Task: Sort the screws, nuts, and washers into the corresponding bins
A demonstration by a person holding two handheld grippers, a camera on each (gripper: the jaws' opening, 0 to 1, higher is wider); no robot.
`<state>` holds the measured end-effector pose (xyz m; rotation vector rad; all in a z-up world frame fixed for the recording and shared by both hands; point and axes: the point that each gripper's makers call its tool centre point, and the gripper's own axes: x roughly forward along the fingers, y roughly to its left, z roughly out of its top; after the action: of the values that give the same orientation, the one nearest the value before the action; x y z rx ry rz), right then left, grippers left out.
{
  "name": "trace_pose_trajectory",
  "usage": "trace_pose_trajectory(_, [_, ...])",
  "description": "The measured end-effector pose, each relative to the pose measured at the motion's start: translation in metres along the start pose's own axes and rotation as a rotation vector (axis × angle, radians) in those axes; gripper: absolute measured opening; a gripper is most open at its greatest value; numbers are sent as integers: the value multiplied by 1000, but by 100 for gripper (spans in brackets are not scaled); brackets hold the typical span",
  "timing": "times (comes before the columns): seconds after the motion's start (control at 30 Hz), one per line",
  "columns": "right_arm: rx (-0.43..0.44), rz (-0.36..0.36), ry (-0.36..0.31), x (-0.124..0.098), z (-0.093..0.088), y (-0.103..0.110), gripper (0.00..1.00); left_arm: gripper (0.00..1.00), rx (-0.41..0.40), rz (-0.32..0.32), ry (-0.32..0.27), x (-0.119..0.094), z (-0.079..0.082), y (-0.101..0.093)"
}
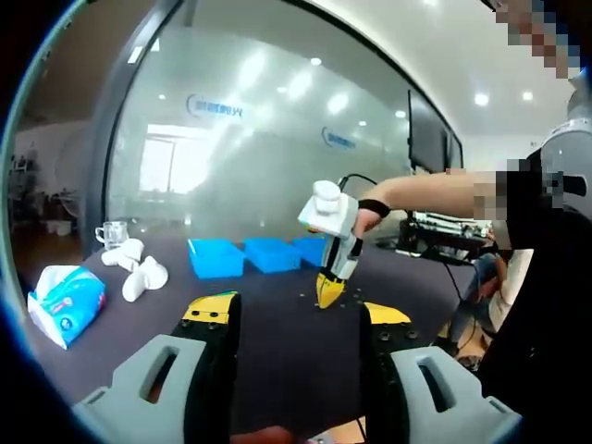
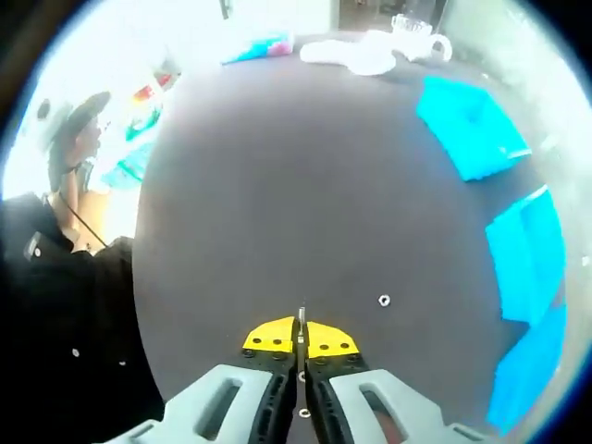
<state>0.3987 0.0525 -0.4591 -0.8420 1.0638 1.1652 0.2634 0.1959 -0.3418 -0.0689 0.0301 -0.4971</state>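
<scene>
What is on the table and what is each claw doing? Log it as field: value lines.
left claw: open, held over the table
right claw: shut on a thin screw, tips down near the table
loose part: small ring on the table, apart from the bins
bins: three blue bins in a row
other: tissue pack, glass mug

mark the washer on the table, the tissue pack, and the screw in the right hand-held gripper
washer [image 2: 384,300], right gripper view, on its ring
tissue pack [image 1: 65,302], left gripper view, front face
screw [image 2: 302,319], right gripper view, exposed shaft
</scene>
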Motion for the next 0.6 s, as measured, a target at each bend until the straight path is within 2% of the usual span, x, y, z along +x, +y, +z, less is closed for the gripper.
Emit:
trace_pose_trajectory(0.13, [33, 0, -79, -12, 2, 2, 0, 50, -2, -2, -3, 1, 1, 0])
trace_pose_trajectory(0.4, [161, -28, -359, -58, 0, 6, 0, 50, 5, -9, -7, 5, 5, -2])
trace_pose_trajectory(0.5, [186, -80, -465, -76, -5, 3, 0, 50, 8, -10, -8, 7, 7, -3])
trace_pose_trajectory(0.6, [223, -179, -608, -103, -16, -2, 0, 49, 9, -9, -12, 8, 9, -2])
